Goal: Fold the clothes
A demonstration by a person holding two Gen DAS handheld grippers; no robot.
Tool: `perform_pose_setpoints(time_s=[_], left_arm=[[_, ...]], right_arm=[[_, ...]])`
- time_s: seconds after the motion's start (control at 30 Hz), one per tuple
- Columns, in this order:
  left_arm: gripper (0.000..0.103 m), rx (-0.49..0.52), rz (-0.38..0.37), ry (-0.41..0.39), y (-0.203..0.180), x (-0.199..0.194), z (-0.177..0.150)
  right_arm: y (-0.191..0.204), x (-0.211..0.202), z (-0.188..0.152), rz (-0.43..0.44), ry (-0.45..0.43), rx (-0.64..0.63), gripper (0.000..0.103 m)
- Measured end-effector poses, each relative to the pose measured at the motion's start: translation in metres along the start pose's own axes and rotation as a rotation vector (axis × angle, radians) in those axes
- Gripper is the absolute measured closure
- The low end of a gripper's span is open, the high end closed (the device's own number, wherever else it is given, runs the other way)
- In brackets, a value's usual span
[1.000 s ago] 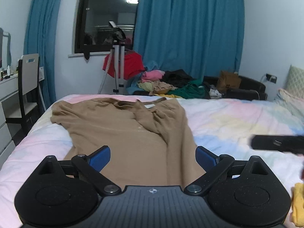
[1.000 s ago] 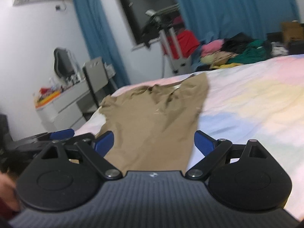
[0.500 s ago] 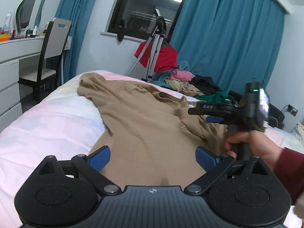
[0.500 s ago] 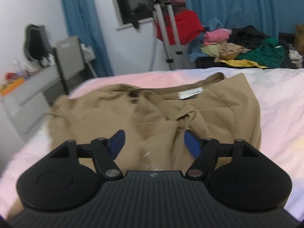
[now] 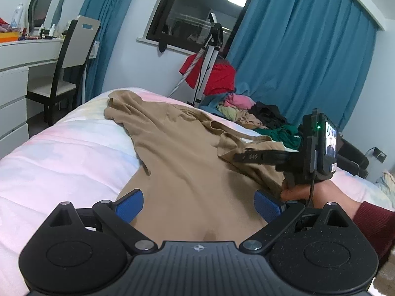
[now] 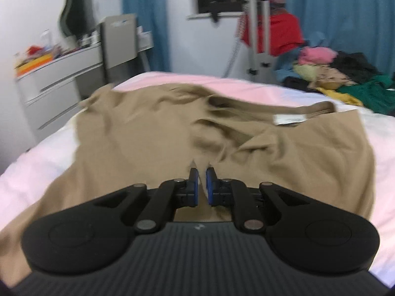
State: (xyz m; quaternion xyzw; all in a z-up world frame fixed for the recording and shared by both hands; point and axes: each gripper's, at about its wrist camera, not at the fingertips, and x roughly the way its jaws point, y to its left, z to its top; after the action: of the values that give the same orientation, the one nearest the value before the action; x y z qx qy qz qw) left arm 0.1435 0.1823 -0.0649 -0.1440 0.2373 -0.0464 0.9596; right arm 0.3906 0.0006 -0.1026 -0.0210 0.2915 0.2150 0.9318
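Item: tan shirt (image 5: 187, 162), lying spread on the bed (image 5: 61, 157) with its pastel quilt.

Surroundings: a white dresser (image 5: 14, 79) and a chair (image 5: 71, 56) at 9 o'clock of the bed in the left wrist view; a tripod stand (image 5: 209, 56) draped with a red garment (image 5: 219, 76) at 12 o'clock; a heap of loose clothes (image 5: 259, 118) (pink, black, green, yellow) at 1 o'clock before the blue curtains (image 5: 308, 61). All of these stand off the bed and well apart from the shirt.

Obstruction: one side of the shirt is folded over onto the body, leaving a rumpled ridge (image 6: 222, 138) near the collar.

Orientation: the collar (image 6: 308, 107) and its white label (image 6: 288, 119) lie at the far end, the hem at the near end; the long axis runs from 6 o'clock to 12 o'clock in the right wrist view.

Left tongs (image 5: 198, 203): jaws spread wide over the hem end, nothing between them.

Right tongs (image 6: 201, 187): jaws have just been closing and now stand almost together, a thin pinch of tan cloth between the blue pads (image 6: 193, 190) at the folded layer. In the left wrist view they lie at 3 o'clock, carried by a hand (image 5: 318, 192) in a dark red sleeve (image 5: 375, 227).
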Motion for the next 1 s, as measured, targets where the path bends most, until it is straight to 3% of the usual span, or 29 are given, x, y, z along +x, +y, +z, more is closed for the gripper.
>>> perform_pose_setpoints(time_s=[0.13,0.2,0.27,0.3,0.43,0.73,0.8,0.83,0.87,0.93,1.0], left_arm=[[0.005,0.010,0.010,-0.004,-0.007,-0.006,-0.002],[0.005,0.015,0.008,-0.003,-0.010,-0.007,-0.003],[0.005,0.023,0.006,-0.003,-0.013,-0.007,-0.004],[0.005,0.026,0.005,-0.003,-0.014,-0.007,-0.004],[0.006,0.026,0.006,0.015,-0.013,0.002,-0.007],[0.005,0.002,0.014,0.044,-0.005,0.019,-0.010],[0.005,0.005,0.016,0.047,-0.006,0.022,-0.011],[0.005,0.007,0.017,0.046,-0.006,0.022,-0.011],[0.005,0.009,0.018,0.045,-0.007,0.022,-0.011],[0.006,0.010,0.019,0.040,-0.007,0.021,-0.010],[0.006,0.011,0.019,0.034,-0.006,0.019,-0.010]], right_arm=[[0.007,-0.008,0.000,0.038,0.021,-0.005,0.087],[-0.003,-0.016,0.004,0.049,-0.012,0.044,0.070],[-0.013,-0.025,0.008,0.060,-0.046,0.094,0.041],[-0.019,-0.028,0.010,0.063,-0.061,0.121,0.036],[-0.048,-0.023,0.021,0.050,-0.081,0.246,0.037],[-0.091,0.036,0.021,0.104,0.007,0.636,0.037],[-0.089,0.044,0.021,0.075,0.007,0.637,0.043],[-0.086,0.046,0.023,0.052,0.001,0.615,0.051],[-0.082,0.048,0.025,0.032,-0.005,0.585,0.065],[-0.072,0.049,0.031,0.026,-0.018,0.518,0.078],[-0.054,0.043,0.039,0.054,-0.061,0.393,0.078]])
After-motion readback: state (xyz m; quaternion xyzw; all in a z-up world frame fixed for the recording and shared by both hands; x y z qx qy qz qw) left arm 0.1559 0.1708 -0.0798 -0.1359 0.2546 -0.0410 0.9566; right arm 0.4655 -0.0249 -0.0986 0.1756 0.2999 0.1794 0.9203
